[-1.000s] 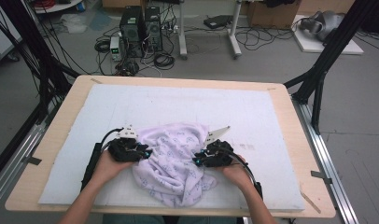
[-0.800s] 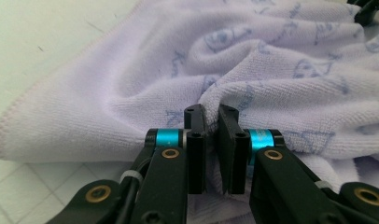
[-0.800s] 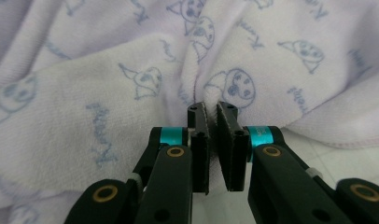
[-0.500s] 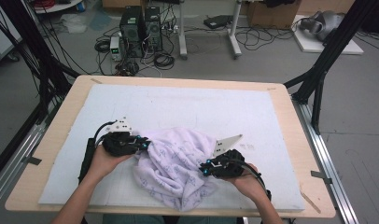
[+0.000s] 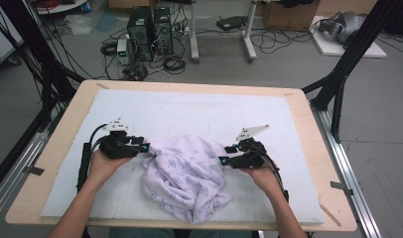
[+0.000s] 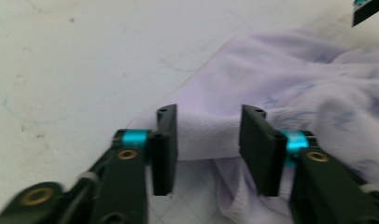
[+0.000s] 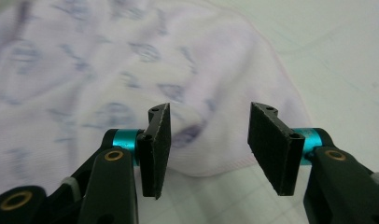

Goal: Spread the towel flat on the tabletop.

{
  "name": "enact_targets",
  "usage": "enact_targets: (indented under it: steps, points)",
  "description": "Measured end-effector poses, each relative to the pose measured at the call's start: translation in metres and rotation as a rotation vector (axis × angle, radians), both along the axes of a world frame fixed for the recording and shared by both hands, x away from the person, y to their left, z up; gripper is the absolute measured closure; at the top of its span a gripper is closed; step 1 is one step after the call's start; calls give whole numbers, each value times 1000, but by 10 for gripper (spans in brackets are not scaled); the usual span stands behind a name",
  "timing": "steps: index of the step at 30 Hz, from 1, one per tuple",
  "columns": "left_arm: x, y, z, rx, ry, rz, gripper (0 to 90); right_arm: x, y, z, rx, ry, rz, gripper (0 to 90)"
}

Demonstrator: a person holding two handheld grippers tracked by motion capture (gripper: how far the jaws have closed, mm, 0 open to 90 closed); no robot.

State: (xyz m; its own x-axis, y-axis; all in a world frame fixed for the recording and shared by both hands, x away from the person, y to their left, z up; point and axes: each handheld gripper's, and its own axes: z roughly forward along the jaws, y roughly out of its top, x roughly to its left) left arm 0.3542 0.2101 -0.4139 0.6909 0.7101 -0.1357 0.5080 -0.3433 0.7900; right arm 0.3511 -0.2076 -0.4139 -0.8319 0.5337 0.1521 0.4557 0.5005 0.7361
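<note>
The high view takes in the whole table (image 5: 308, 124) with its white mat (image 5: 199, 111), set on a grey floor (image 5: 378, 114) strewn with cables and computer towers (image 5: 150, 27), and it alone gives the full outline of the lilac towel (image 5: 187, 176): a crumpled heap near the table's front edge, between the two hands, with its long axis running from the far side by the tongs toward the person, where it narrows to a rumpled end close to the mat's front border. That view also shows the left tongs (image 5: 144, 147) at the towel's left edge and the right tongs (image 5: 223, 159) at its right edge, each pointing inward at the cloth. The left gripper view adds what the high view cannot: the left tongs (image 6: 208, 140) stand parted, having just been opening, with a smooth folded edge of the towel (image 6: 290, 79) lying in the gap and the pads not pressing on it. The right gripper view shows the right tongs (image 7: 208, 144) likewise released and just opened, the towel's hemmed edge (image 7: 131, 60) between and beyond the pads, its faint blue print visible, with bare mat to one side.
</note>
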Motion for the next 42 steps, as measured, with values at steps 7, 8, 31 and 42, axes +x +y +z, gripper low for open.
enact_targets:
  steps: [7, 8, 31, 42]
  points:
    - [17, -18, -26, 36, 74, 30, 574, 20, 7, -24, -99, -18, -63, 489]
    - [19, -17, -28, 23, 76, 44, 607, 23, 7, -27, -99, -19, -65, 528]
    - [50, -22, 35, -27, -94, 86, 669, 51, -23, 29, -127, -154, -173, 864]
    - [54, -30, -18, 150, 52, 48, 535, 48, -8, -15, -149, -24, -115, 488]
